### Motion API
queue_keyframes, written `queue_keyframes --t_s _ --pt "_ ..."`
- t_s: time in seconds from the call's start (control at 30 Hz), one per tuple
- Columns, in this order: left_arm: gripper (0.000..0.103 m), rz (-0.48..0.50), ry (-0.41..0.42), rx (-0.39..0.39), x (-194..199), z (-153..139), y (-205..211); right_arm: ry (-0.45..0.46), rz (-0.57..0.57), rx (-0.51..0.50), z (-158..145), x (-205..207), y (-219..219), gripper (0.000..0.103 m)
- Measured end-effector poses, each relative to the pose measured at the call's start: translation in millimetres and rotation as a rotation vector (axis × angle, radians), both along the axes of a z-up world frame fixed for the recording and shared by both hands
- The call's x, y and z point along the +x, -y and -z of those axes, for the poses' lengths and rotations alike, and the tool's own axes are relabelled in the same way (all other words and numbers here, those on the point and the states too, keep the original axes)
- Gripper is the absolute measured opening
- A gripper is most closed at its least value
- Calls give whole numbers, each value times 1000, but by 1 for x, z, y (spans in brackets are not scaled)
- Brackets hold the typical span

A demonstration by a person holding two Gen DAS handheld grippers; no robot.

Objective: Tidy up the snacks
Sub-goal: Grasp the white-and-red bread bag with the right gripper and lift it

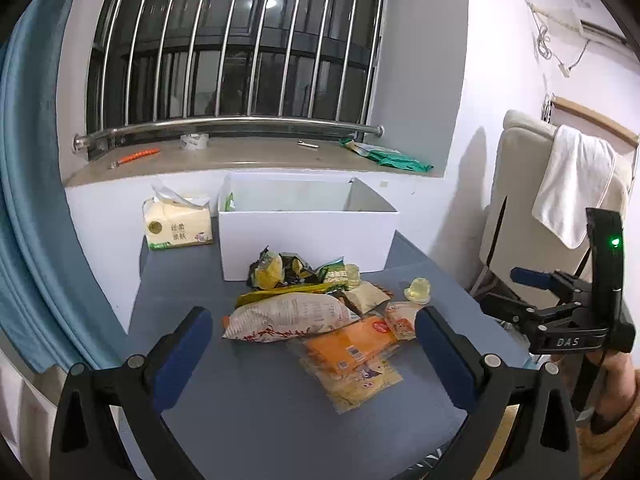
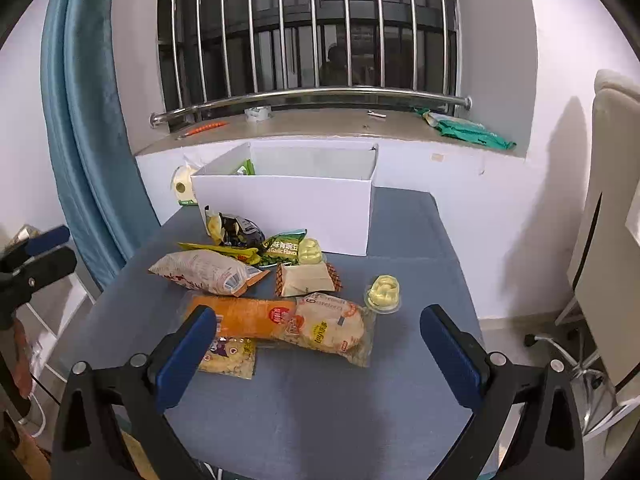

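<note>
Behind everything, the barred window [image 1: 240, 40] and the blue curtain [image 2: 84, 120] are framing a grey-blue table [image 1: 256, 420] that is carrying all your work, and you are hovering both tools over its near edge. Sitting at the far side, the white box [image 2: 288, 208] is standing open-topped with a green packet [image 2: 246, 169] peeking above its left wall, so most of what it is holding is staying hidden from you. Between you and that box the snacks are lying in a loose pile, well short of both sets of fingers. Your right gripper [image 2: 318, 344] is spreading its fingers wide with nothing between them, and the orange-and-cream bread packet [image 2: 288, 324] is lying just ahead of its left pad, long axis running crosswise to the fingers, so I judge this hand is the nearer one. Your left gripper [image 1: 314, 344] is likewise gaping empty, facing the long white chip bag [image 1: 288, 316], which is also lying crosswise. Smaller things are crowding behind: a beige wrapped cake [image 2: 306, 280], a green garlic-flavour pouch [image 2: 286, 248], and a jelly cup [image 2: 383, 292] standing apart to the right. Overlaps are hiding packet edges, and a flat clear packet [image 2: 228, 358] is being partly covered by your right tool's left finger
</note>
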State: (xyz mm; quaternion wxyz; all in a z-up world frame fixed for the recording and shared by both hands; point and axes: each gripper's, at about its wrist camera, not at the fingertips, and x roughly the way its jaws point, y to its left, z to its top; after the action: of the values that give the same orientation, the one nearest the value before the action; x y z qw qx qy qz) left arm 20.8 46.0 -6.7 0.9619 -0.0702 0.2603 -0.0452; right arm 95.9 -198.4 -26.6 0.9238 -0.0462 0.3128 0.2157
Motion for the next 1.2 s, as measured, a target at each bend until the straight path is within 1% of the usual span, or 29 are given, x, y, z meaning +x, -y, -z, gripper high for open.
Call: queue_keyframes --t_s 0.13,0.23,0.3,0.4,0.43,0.53,0.63,0.73,0.83,0.87,0.9,0.93,1.0,1.03,1.07,1.1,1.2 --pt "103 15 5 -4 -3 0 1 -14 -25 22 4 -2 -1 103" --pt "103 25 3 9 -4 2 4 -42 -76 41 12 3 -9 103" --pt "103 31 -4 16 -4 4 6 -56 -149 36 18 8 -23 103" --pt "103 36 -13 17 -4 8 5 -74 -299 -18 27 20 -57 103" --pt "103 40 -16 20 -5 9 5 -82 -342 -55 31 27 -72 103" --pt "103 33 -33 33 -7 14 3 -84 -418 -118 40 46 -109 103" --pt "103 24 -49 37 -9 18 -1 -118 -471 -153 51 64 -141 103" --pt "103 11 -58 36 -12 20 -8 -145 -498 -167 62 79 -162 103" --pt "103 -2 -62 31 -14 22 -13 -208 -513 -176 76 95 -180 102" --pt "103 -4 -64 27 -15 23 -15 -230 -519 -188 81 99 -185 99" --pt "103 -5 -66 26 -15 23 -16 -240 -522 -205 85 102 -190 99" --pt "103 -5 -70 26 -15 24 -16 -235 -514 -222 89 103 -193 97" --pt "103 -5 -78 29 -16 27 -16 -233 -489 -253 97 109 -197 69" --pt "103 -5 -80 32 -15 28 -16 -244 -487 -255 100 111 -197 68" --pt "103 -4 -83 36 -16 28 -16 -249 -493 -241 100 111 -196 63" --pt "103 -2 -84 38 -15 28 -16 -240 -501 -238 100 109 -195 55" --pt "103 -5 -90 38 -13 29 -16 -209 -525 -241 94 98 -189 47"
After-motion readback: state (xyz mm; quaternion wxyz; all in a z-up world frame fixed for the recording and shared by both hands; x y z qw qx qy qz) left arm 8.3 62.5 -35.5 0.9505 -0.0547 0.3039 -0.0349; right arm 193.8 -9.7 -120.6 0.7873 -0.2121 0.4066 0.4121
